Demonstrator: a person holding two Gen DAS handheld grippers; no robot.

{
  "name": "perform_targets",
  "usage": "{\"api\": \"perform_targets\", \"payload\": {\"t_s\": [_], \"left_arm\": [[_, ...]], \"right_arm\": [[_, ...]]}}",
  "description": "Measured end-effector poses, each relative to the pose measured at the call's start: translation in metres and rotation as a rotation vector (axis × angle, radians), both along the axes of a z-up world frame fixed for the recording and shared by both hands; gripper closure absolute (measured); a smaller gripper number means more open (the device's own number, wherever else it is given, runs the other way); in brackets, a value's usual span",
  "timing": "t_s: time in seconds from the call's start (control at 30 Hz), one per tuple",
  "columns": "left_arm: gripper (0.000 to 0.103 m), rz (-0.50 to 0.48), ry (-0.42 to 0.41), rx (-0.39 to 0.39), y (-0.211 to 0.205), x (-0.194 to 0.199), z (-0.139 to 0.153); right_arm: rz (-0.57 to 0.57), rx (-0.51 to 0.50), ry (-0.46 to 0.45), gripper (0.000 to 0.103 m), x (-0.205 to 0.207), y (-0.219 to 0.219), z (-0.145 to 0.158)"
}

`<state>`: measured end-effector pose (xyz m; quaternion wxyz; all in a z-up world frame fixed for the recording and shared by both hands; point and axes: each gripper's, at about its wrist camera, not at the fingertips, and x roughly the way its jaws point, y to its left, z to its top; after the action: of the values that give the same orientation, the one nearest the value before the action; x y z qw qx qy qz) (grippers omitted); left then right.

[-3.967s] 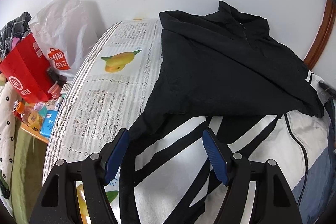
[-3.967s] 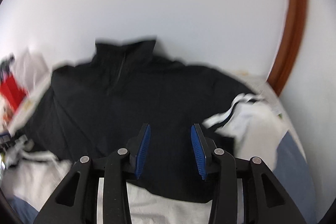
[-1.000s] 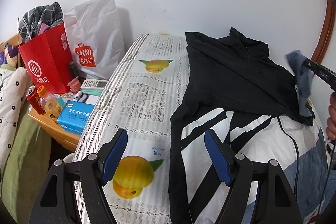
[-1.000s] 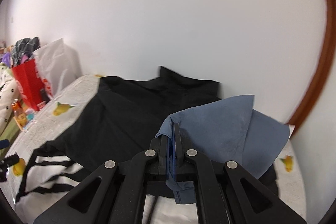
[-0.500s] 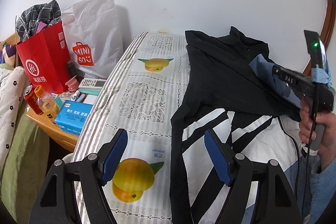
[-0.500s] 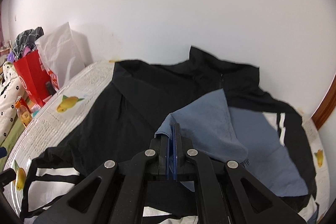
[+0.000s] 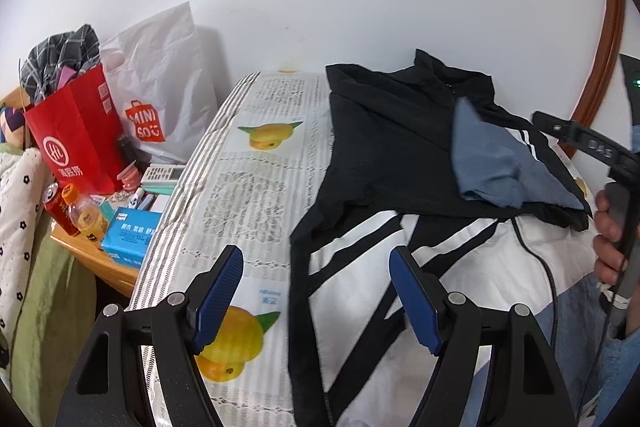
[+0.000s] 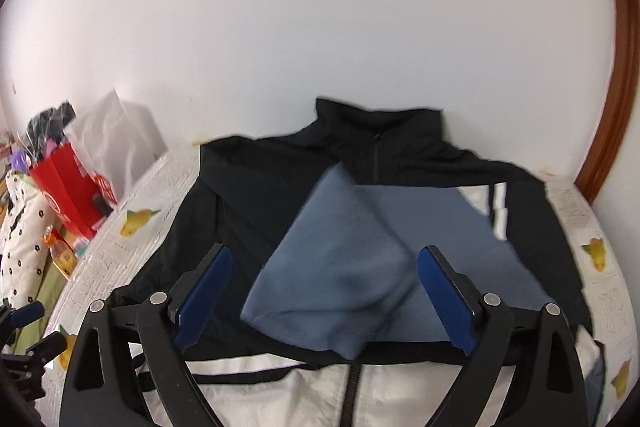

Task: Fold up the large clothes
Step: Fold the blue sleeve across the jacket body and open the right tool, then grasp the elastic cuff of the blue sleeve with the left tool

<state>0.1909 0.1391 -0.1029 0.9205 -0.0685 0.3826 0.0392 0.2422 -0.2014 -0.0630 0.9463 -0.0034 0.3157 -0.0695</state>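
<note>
Right gripper (image 8: 324,301) jaws had just sprung apart, releasing blue sleeve (image 8: 340,267) onto jacket (image 8: 248,195); left gripper (image 7: 316,301) gaped, empty. Next, prob.: fold lower half up.

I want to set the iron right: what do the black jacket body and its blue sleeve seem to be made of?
Black jacket body: looks like thin matte woven synthetic, nylon or polyester perhaps; it lies flat with fine, sharp creases. Blue sleeve: appears softer and thicker, with a slightly fuzzy, fleece-like face and rounded folds. The exact fibre cannot be told by sight.
</note>
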Motion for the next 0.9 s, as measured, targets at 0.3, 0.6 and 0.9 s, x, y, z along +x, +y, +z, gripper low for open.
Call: {"api": "perform_targets", "payload": {"t_s": [0.3,0.6,0.9], "left_arm": [[0.029,-0.090,-0.038,0.002,-0.046,0.010,0.028],[0.029,-0.197,-0.001,-0.012,-0.117,0.040,0.043],[0.029,-0.251,0.042,0.028,-0.182,0.084,0.030]], "right_arm": [[-0.123,-0.039,-0.016,0.010,-0.064,-0.068,0.019],[-0.205,-0.083,0.084,0.036,-0.109,-0.136,0.006],[-0.242,-0.074,0.115,0.047,-0.122,-0.189,-0.006]]}}
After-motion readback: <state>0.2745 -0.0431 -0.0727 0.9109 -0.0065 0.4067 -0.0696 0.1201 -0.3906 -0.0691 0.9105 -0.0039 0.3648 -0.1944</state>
